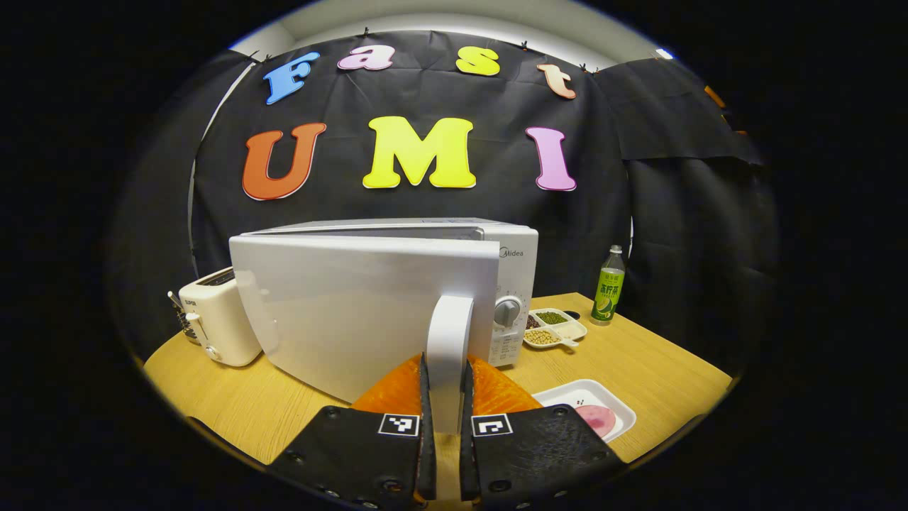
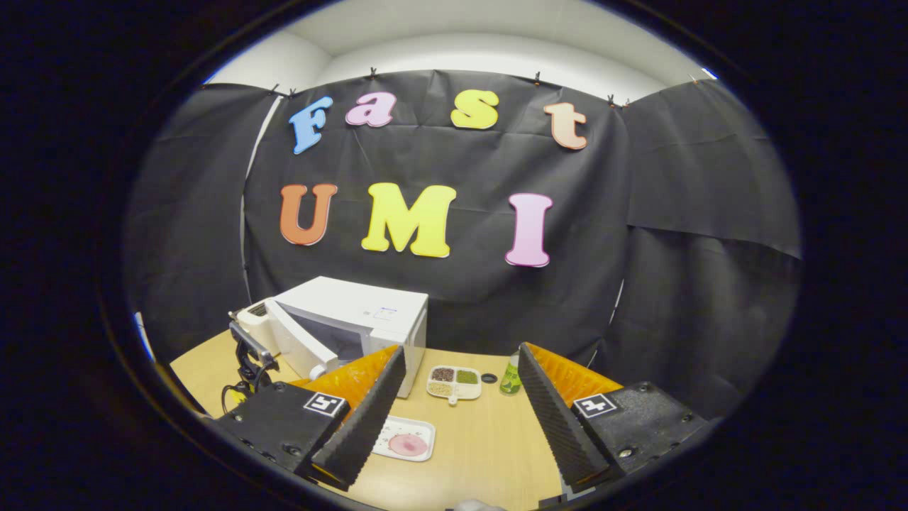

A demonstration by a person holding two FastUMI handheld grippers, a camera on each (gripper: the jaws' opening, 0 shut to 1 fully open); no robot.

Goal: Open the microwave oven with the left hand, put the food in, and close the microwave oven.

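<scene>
Left gripper [image 1: 447, 397] gripped the microwave oven's [image 1: 397, 298] door handle [image 1: 448, 355].
Door stood partly ajar; right gripper's [image 2: 461, 404] jaws gaped wide above the food tray [image 2: 406, 438].

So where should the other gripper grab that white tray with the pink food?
Probably by a long rim of the flat white rectangular tray, coming from above: it lies flat on the wooden table, and its raised edge is the only thing that open right gripper could pinch without touching the pink slice.
</scene>
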